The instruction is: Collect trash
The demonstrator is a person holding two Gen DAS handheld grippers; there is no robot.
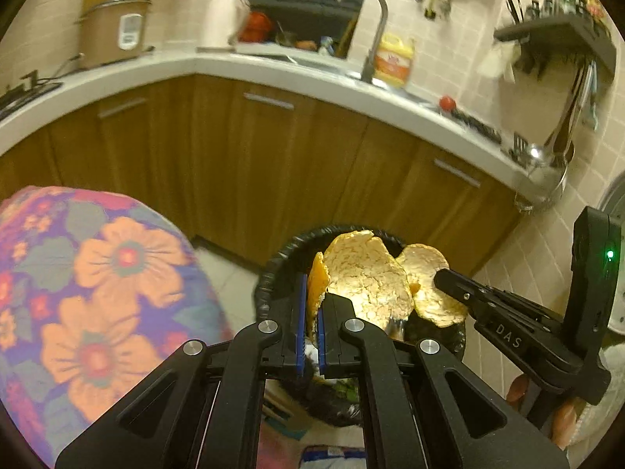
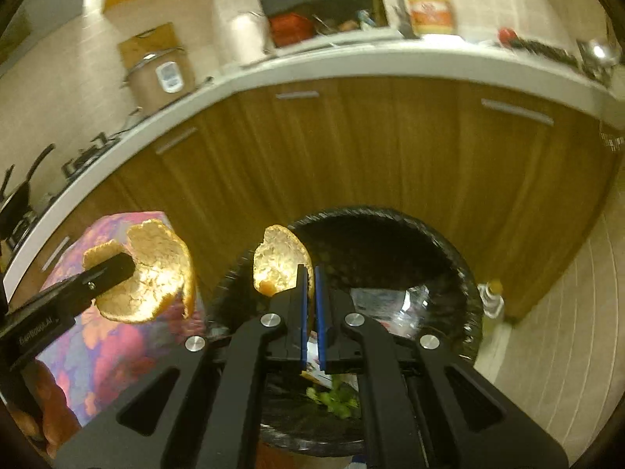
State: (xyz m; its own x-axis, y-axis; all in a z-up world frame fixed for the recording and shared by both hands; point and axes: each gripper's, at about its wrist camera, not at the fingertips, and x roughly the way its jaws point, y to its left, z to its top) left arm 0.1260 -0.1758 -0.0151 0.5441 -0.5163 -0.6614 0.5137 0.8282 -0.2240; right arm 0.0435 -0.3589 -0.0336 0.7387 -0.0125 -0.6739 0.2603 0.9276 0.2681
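A home kitchen. A white curved surface (image 1: 218,63) tops wood cabinets (image 1: 250,164) with bar handles; a sink with faucet (image 1: 371,19), a rice cooker (image 1: 113,31), a gas stove (image 2: 84,158), a detergent bottle (image 1: 393,58) and hanging utensils (image 1: 562,140) line tiled walls. A bag-lined bin (image 2: 429,242) stands on the tiled floor.

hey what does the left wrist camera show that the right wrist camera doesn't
Only the left wrist view shows the wall shelf and hanging ladles. Only the right wrist view shows the stove pans, a floor bottle and greens in the bin. Both show the bin, the floral cloth, and the left gripper and right gripper, each shut on an orange peel.
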